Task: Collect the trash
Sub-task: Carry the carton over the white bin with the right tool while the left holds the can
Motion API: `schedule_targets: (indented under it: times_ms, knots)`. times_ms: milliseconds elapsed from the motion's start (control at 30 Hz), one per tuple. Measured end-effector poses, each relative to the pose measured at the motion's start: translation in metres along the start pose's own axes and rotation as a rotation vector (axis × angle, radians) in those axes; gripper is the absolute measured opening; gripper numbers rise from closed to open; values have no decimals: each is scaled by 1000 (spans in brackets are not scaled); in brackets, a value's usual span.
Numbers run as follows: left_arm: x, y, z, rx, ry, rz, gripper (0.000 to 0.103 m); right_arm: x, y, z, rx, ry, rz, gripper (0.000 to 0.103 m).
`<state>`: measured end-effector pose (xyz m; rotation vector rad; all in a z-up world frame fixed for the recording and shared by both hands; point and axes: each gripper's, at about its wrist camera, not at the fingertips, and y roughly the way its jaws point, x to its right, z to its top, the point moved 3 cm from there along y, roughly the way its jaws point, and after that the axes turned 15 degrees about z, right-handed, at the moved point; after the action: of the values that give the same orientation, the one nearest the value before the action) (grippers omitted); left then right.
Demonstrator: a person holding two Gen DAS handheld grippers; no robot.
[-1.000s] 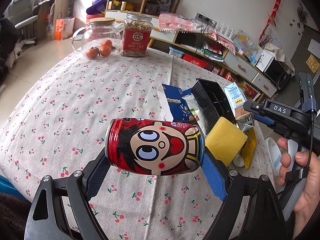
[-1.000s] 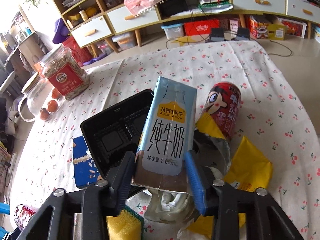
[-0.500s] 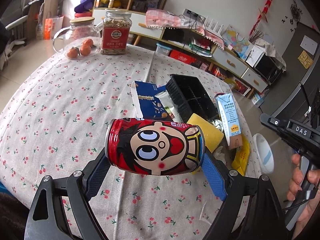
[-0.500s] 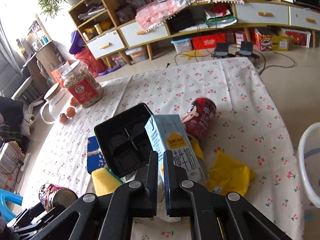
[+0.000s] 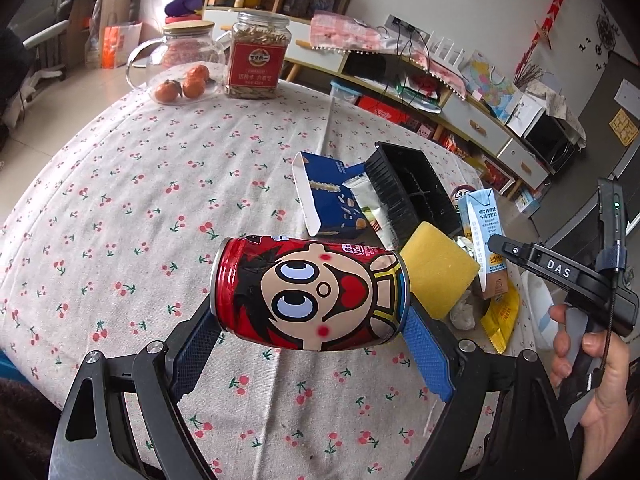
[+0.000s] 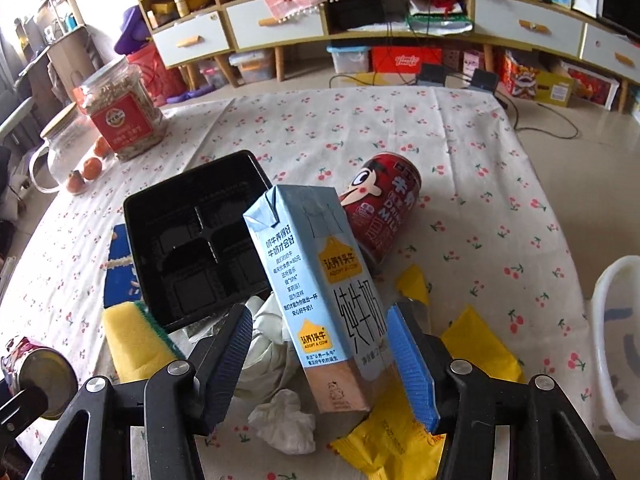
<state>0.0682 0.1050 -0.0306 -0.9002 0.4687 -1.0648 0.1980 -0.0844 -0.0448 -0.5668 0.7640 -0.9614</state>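
Two grippers: left (image 5: 310, 312) clamps can (image 5: 310, 294); right (image 6: 320, 354) brackets carton (image 6: 320, 300).

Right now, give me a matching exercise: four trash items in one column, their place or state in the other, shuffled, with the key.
Items
1. red cartoon can
2. blue milk carton
3. yellow sponge
4. black tray

Places or states
A. stands tilted between the right gripper's open fingers, not pressed
B. rests on the table, empty
C. held sideways in the left gripper
D. lies beside the tray's near corner

Pairs: 1-C, 2-A, 3-D, 4-B
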Motion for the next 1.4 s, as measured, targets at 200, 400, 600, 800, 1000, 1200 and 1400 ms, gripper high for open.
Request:
schedule_targets:
  times_ms: [200,400,600,800,1000,1200,1400]
  knots:
    - [-6,3,-1,-6,-5,5,89,19,29,7,-50,53,29,64]
    - [-7,1,0,-6,-9,-4,89,14,26,9,-26,7,47,50]
    - [-3,-1,0,-2,-5,-12,89,6,14,8,-18,-21,48,47]
    - [-3,-4,3,9,-10,-21,89,9,-11,12,42,13,80,47]
    - [11,-21,12,41,13,-58,89,8,-64,21,146,7,123,47]
    - [52,-41,20,76,87,-108,89,67,-121,20,193,109,20,47]
    - [93,-47,15,61,159,-145,89,164,-160,-2,188,295,-125,47]
